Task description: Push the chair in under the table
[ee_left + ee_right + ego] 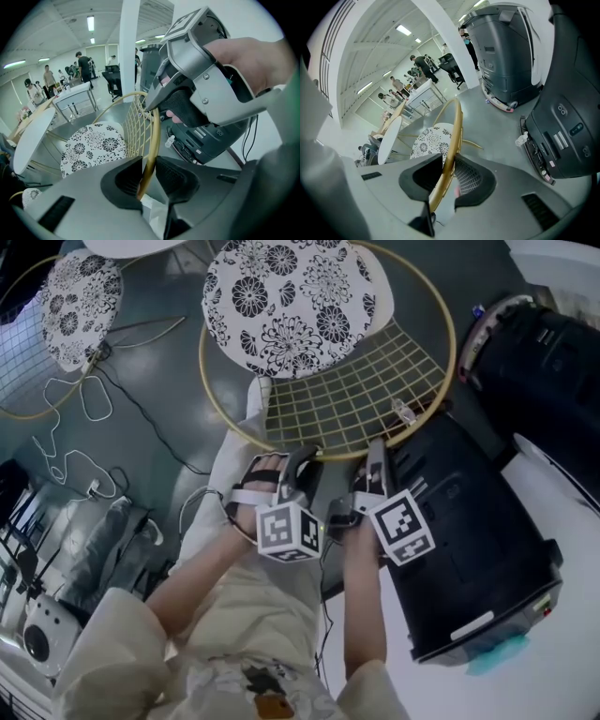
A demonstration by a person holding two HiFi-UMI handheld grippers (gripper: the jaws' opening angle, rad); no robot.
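The chair has a gold wire back [366, 390] and a black-and-white floral cushion [286, 296]. It stands on the dark floor in front of me in the head view. A round white table [131, 246] shows at the top edge, beyond the chair. My left gripper [302, 457] and right gripper [375, 452] sit side by side on the near part of the gold rim [337, 455]. In the left gripper view the rim [154, 133] runs between the left gripper's [149, 174] pads. In the right gripper view the rim [457, 124] is pinched in the right gripper [447, 176].
A black machine [469, 549] stands close on the right, beside my right hand. A second floral chair [80, 306] is at the far left, with cables [66, 427] on the floor below it. A white surface [572, 549] lies at the right edge. People stand far off.
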